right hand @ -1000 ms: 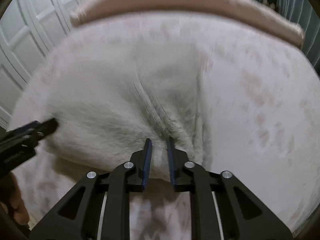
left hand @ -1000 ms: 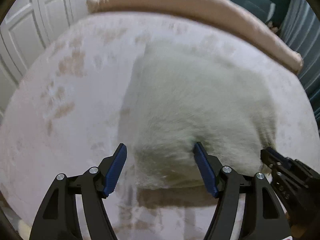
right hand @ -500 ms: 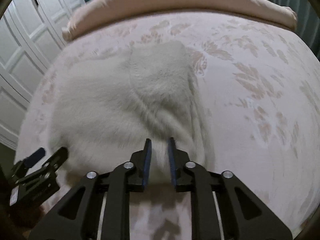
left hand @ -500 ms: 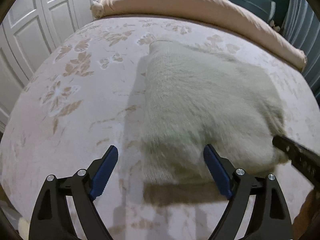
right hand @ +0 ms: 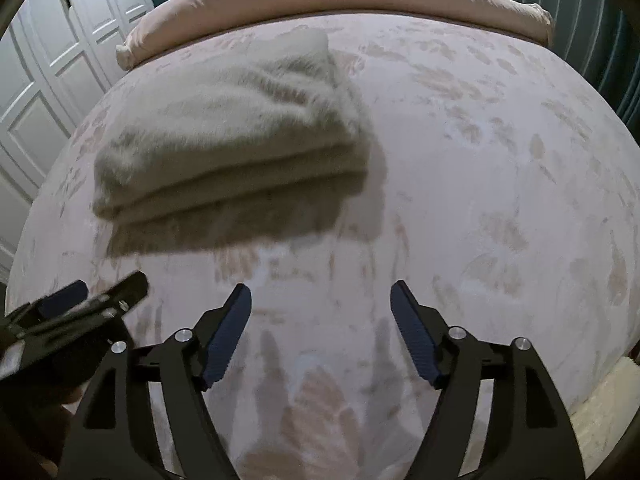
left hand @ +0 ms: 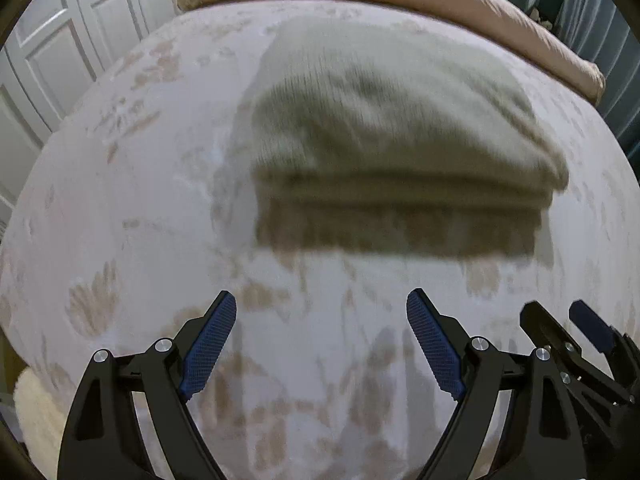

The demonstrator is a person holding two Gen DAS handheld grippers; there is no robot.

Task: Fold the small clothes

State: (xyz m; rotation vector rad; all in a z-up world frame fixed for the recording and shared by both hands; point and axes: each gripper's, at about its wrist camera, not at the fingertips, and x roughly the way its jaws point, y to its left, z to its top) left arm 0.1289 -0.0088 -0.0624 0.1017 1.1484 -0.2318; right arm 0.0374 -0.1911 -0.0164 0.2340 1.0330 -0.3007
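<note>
The folded fuzzy sweater [left hand: 400, 140] lies on the bed [left hand: 140, 200] at twelve o'clock of both gaping, empty tongs, left [left hand: 320, 344] and right [right hand: 320, 332], the right's jaws having just been opening; it looks light, floppy, best pinched at its near layered edge.

No legible text, label, brand, number or sign appears in either wrist view. The folded garment [left hand: 400, 128] carries no visible tag or print. The bed cover [right hand: 500, 160] shows only a leaf pattern, no lettering. The wardrobe doors [right hand: 60, 60] are plain panels with dark handles and bear no markings. A small pale patch on the left tongs [right hand: 8, 356], at the edge of the right wrist view, may be a label; it is too blurred to read.
</note>
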